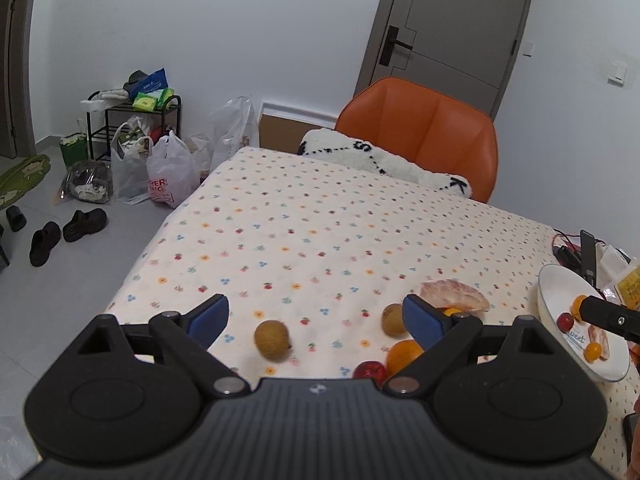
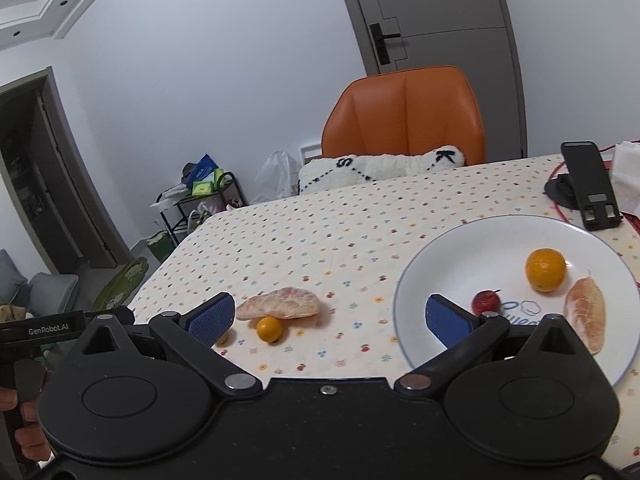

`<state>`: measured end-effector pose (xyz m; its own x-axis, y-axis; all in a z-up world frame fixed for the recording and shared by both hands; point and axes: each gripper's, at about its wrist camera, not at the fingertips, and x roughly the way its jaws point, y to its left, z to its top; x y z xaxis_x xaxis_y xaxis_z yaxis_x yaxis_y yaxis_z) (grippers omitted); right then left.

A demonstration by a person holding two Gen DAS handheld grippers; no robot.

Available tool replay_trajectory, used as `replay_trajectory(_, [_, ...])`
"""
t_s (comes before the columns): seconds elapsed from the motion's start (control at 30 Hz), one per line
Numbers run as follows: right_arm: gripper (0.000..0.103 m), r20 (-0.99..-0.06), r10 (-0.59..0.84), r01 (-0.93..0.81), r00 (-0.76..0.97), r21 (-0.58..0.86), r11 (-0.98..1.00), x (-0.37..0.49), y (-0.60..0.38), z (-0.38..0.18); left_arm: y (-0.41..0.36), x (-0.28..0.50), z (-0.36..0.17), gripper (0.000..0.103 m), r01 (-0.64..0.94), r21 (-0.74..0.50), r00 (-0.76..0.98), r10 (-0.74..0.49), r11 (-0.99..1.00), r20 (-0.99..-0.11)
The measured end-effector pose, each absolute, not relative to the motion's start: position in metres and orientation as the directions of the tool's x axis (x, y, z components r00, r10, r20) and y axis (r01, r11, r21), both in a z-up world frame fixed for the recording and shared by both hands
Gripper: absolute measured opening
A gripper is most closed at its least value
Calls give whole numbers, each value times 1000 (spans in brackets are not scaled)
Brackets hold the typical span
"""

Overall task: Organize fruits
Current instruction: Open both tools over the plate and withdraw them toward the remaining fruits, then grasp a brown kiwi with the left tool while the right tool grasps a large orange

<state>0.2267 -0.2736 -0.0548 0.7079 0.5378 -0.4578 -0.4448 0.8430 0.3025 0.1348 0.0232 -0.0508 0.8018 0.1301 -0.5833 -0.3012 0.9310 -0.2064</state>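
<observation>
My left gripper (image 1: 316, 316) is open just above the table, and a brown kiwi (image 1: 272, 339) lies on the cloth between its fingers. To its right lie a second kiwi (image 1: 394, 319), an orange (image 1: 404, 356), a small red fruit (image 1: 370, 371) and a pomelo segment (image 1: 454, 294). My right gripper (image 2: 330, 322) is open and holds nothing. It hovers between a pomelo segment (image 2: 278, 304) with a small orange (image 2: 269, 329) and the white plate (image 2: 460, 264). The plate holds an orange (image 2: 545, 270), a red fruit (image 2: 486, 301) and a pomelo piece (image 2: 586, 316).
An orange chair (image 2: 404, 112) with a white cushion (image 2: 380, 168) stands at the table's far edge. A black phone stand (image 2: 588, 184), red cables and a tissue (image 2: 628, 176) lie behind the plate. Bags, a rack and shoes sit on the floor to the left (image 1: 132, 160).
</observation>
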Motion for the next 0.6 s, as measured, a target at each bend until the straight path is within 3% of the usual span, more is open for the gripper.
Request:
replay_trajectory(0.17, [103, -469, 541, -460, 698, 286, 841, 225, -262, -56, 31, 134, -60, 88, -305, -221, 799, 122, 926, -589])
replay_trajectory(0.43, [103, -487, 546, -478, 681, 269, 836, 225, -242, -61, 40, 138, -77, 63, -307, -233, 782, 105, 923, -614])
replay_trajectory(0.6, [102, -494, 568, -513, 659, 257, 819, 224, -228, -62, 46, 140, -87, 58, -314, -246, 776, 99, 917, -623])
